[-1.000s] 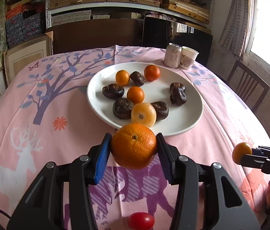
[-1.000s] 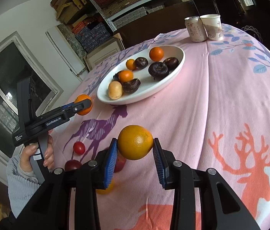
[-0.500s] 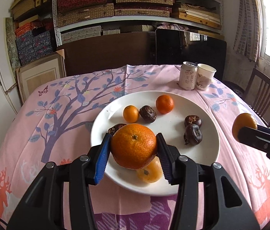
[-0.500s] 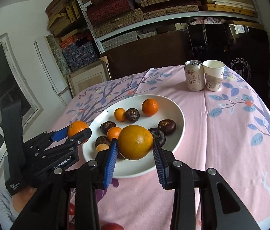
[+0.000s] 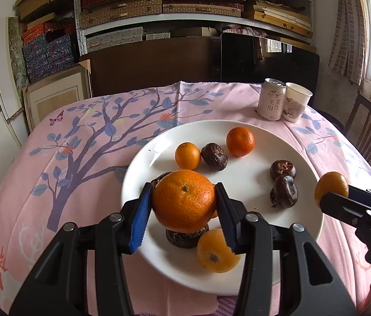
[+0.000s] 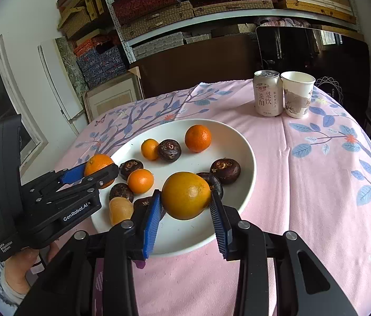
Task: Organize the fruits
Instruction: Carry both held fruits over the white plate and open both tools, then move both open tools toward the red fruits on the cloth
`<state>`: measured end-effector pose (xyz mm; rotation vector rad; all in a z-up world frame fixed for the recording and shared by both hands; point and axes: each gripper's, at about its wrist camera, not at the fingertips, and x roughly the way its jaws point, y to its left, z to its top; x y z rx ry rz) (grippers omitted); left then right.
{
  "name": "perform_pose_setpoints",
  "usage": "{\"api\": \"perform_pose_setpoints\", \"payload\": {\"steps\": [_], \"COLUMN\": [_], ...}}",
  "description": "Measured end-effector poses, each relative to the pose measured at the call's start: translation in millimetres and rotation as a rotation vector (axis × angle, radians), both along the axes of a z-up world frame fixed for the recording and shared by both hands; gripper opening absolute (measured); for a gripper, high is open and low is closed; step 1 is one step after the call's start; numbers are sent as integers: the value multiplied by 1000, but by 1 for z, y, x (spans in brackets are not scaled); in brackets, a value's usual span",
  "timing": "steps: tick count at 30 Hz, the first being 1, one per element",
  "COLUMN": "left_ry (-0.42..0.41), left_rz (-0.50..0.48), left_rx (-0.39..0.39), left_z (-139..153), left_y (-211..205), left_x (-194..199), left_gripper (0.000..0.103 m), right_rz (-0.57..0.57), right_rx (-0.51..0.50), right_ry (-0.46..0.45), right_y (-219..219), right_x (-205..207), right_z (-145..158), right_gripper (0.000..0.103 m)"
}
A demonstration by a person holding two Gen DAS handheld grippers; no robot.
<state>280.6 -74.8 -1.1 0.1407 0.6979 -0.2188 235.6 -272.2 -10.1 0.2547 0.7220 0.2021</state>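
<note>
A white plate point(image 5: 248, 184) on the pink tablecloth holds several small mandarins and dark brown fruits. My left gripper point(image 5: 182, 197) is shut on a large orange mandarin point(image 5: 184, 210), held above the plate's near left part. It also shows at the left of the right wrist view as the left gripper point(image 6: 98, 168). My right gripper point(image 6: 185, 197) is shut on a yellow-orange fruit point(image 6: 186, 194) and hangs over the plate's point(image 6: 227, 142) near right part. From the left wrist view the right gripper point(image 5: 330, 192) comes in at the right edge with that fruit.
A drink can point(image 5: 271, 100) and a paper cup point(image 5: 296, 102) stand side by side beyond the plate at the back right. A wooden chair point(image 5: 369, 137) is off the table's right side. Shelves of boxes fill the back wall. A person's hand point(image 6: 19, 266) grips the left handle.
Both grippers have moved forward from the table's near edge to over the plate, each still holding its fruit. The red tomatoes near the edge have dropped out of view.
</note>
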Motion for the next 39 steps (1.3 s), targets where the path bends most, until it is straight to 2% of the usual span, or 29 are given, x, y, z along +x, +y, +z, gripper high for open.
{"api": "perform_pose_setpoints", "payload": {"steps": [20,21,23,24,28,36,39], "left_ry": [5,0,-30,-47,-56,-91,-98], "left_rz": [-3,1,19,27,20,46,50], "left_rx": [26,28,36,40,43,66,75], "left_z": [-8,-8,-4,-2,1,4,5], "left_y": [-8,-8,-7,-6,-7,-4,-2], "left_x": [8,7,5,3,0,-9,-14], "left_gripper": [47,50,74,78,79,93,95], "right_rz": [-6,-6,-12,-18,-24,-48,-53], "right_rx": [-11,-6,1,1,9,65,75], "right_ry": [20,16,3,-1,-27,-7,-5], "right_y": [8,8,6,5,3,-9,-11], "right_x": [13,14,13,12,7,-1,-4], "right_z": [-12,-13,-12,-11,-5,-10,-11], "right_gripper": [38,39,59,63,63,63,63]}}
